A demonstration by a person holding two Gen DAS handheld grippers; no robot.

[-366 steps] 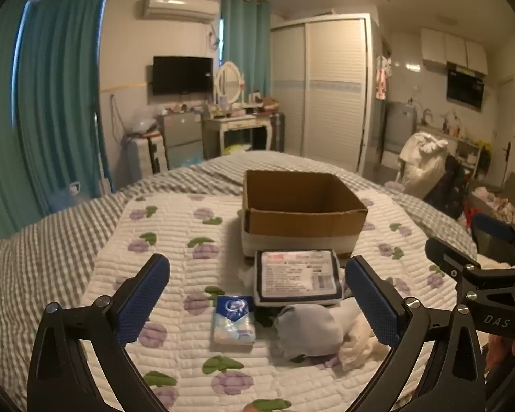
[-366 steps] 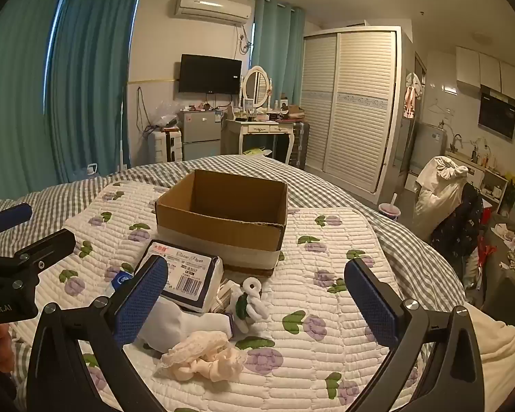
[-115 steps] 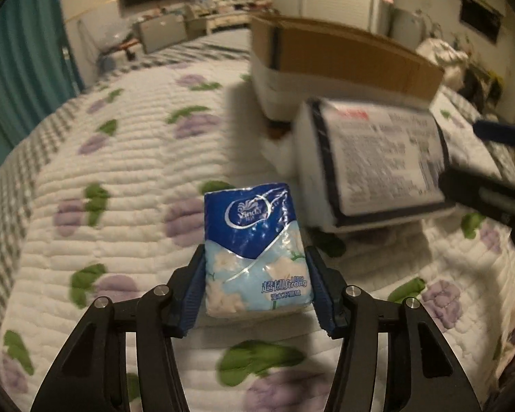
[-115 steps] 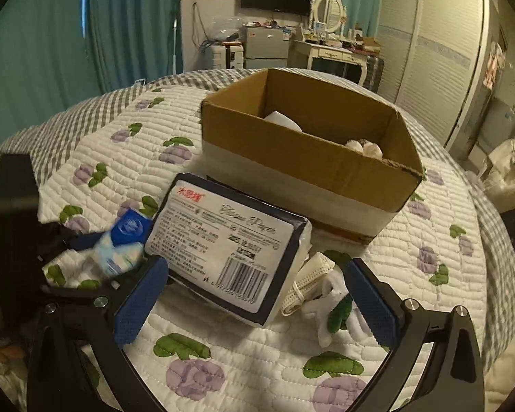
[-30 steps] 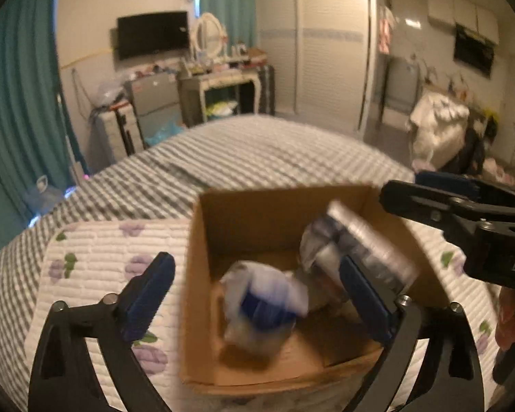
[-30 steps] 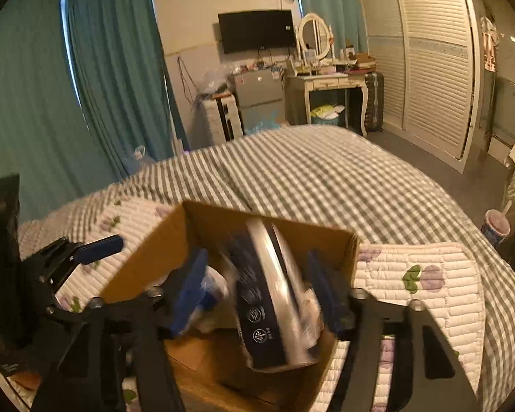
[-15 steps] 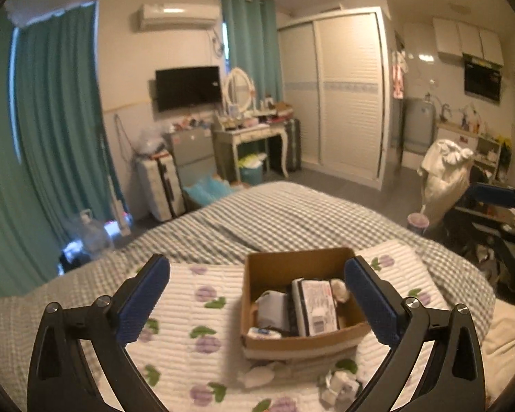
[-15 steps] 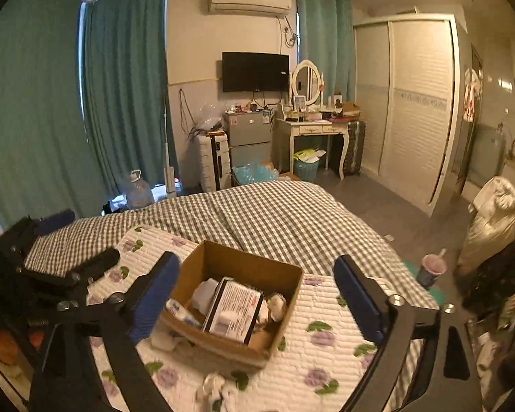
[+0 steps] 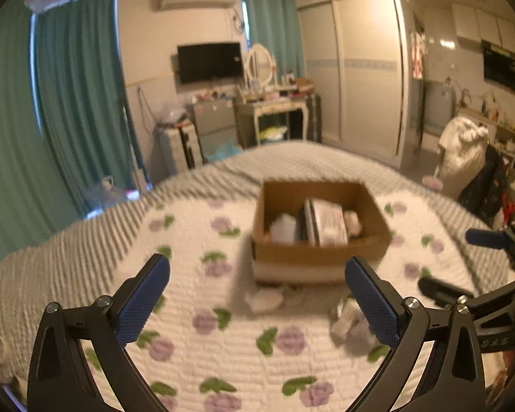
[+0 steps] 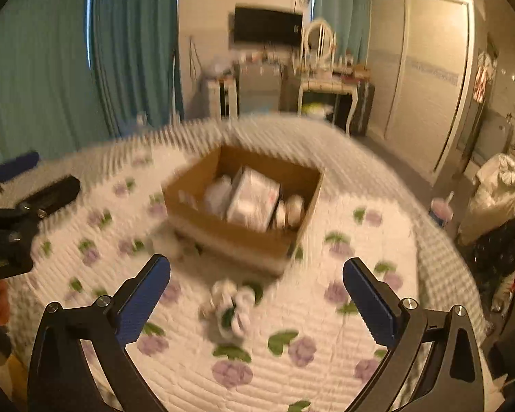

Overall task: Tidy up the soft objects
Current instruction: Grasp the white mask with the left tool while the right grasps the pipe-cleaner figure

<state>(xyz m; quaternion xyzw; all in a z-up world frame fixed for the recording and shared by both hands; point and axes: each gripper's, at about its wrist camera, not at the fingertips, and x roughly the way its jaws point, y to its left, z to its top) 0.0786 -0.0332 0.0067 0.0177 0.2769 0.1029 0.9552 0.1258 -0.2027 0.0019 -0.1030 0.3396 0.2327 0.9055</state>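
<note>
Bed under quilted floral cover fills both views; a cardboard box sits on it, well ahead of both tools. Box already holds several soft goods: a large tissue pack standing on edge, a white bundle left of it, a pale roll to its right. Blur hides finer detail.

Step in hand, by judgement: between loads. Two drops look done; both tools hang back over the near bed with nothing in them, ready for the leftovers.

Still out on the quilt: a white-and-green soft toy or rolled item in front of the box, lying between the right tool's fingers in that view but not touched; a small white scrap just beside the box's near wall.

Left gripper: jaws as wide as they go, empty, tilted down toward the bed. Right gripper: jaws have just been opening, now near full spread, nothing between the pads; tilted down more steeply. Each tool shows at the edge of the other's view, so they sit side by side, apart.

Next move likely calls for lowering onto the white-and-green item, jaws straddling it, closing gently since it will squash, then carrying it over the box rim. The scrap suits the left tool.
</note>
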